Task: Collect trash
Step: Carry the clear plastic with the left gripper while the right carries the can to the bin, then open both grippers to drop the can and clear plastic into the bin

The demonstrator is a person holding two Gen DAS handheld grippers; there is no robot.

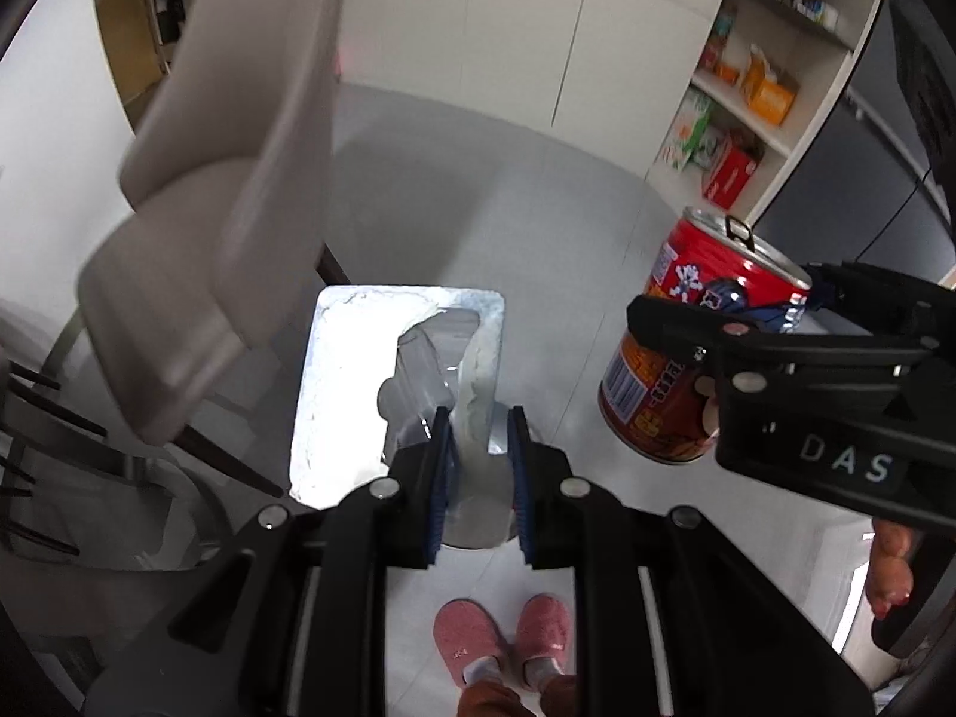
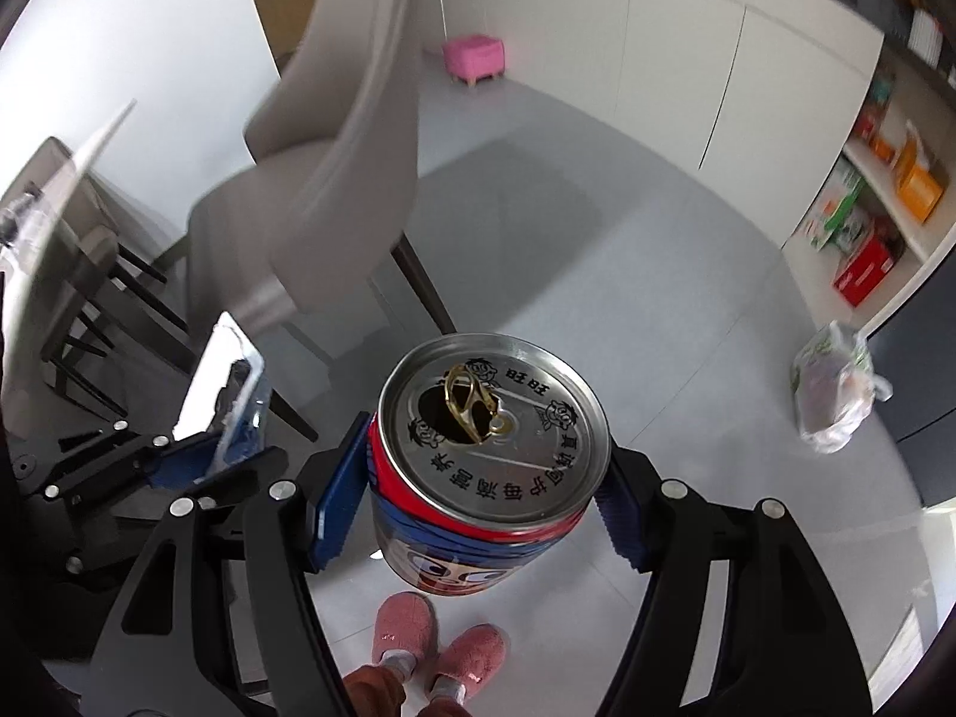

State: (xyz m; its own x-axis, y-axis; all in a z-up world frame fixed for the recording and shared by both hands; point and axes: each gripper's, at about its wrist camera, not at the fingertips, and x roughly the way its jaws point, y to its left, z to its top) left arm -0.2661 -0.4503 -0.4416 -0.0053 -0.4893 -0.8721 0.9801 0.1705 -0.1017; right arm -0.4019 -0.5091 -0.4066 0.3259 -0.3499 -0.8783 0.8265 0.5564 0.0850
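Note:
My left gripper [image 1: 478,466] is shut on a torn blister package [image 1: 358,394], white card backing with clear plastic, held in the air above the floor. It also shows in the right wrist view [image 2: 227,382], with the left gripper [image 2: 197,454] at the lower left. My right gripper [image 2: 478,502] is shut on a red and blue drink can [image 2: 487,466] with an opened pull tab, held upright above the floor. The can [image 1: 687,346] also shows at the right of the left wrist view, held by the right gripper [image 1: 717,322].
A beige chair [image 2: 334,167] stands close on the left, beside a table [image 2: 54,227]. A filled plastic bag [image 2: 836,394] lies on the floor at the right near shelves [image 2: 884,203]. A pink stool [image 2: 475,57] stands far back. Pink slippers [image 2: 436,645] are below.

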